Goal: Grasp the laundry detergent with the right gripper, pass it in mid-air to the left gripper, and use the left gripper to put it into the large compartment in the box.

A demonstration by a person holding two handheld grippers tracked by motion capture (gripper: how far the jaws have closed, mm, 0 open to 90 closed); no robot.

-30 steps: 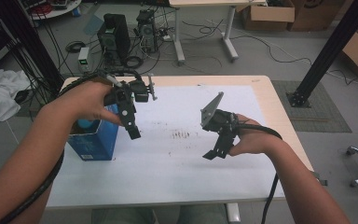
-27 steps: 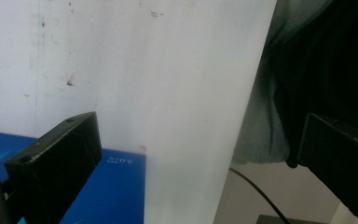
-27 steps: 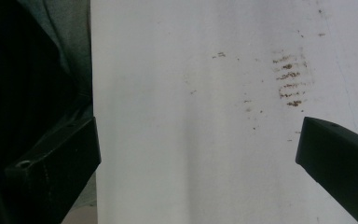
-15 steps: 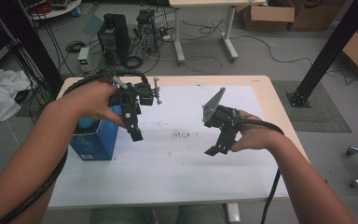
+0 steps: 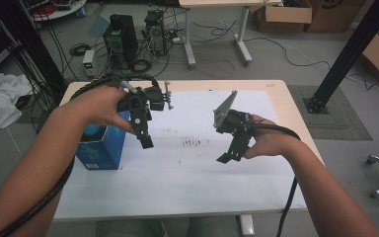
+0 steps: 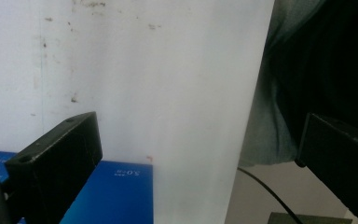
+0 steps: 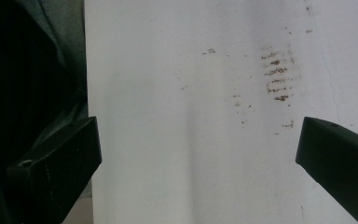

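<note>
So the person has both tools up off the bench (image 5: 187,197), which is wooden-edged with a big white sheet over it, and nothing is grabbed yet; this looks like the approach stage, before any actual pick.

The left gripper (image 5: 145,140) hangs just beside the blue rectangular cardboard box (image 5: 101,150), which stands upright near the bench's left edge; in the left gripper view the box's blue top (image 6: 116,196) sits low in the picture, partly behind the left black finger (image 6: 56,163); the fingers are spread wide with only white sheet between them, so it's holding nothing.

The right gripper (image 5: 229,155) hovers over the middle-right of the sheet, well apart from the box; its fingers are spread wide too, with bare paper and a patch of dark smudge marks (image 7: 277,74) between them.

Best guess is the box is the target, since it's the only thing on the bench and the left tool is nearest; the next move would call for swinging the left gripper over so the box sits between the fingers, then dropping down and closing; the box looks wide, so whether the spread clears it is the thing to watch; the right gripper might need to come across to steady it.
</note>
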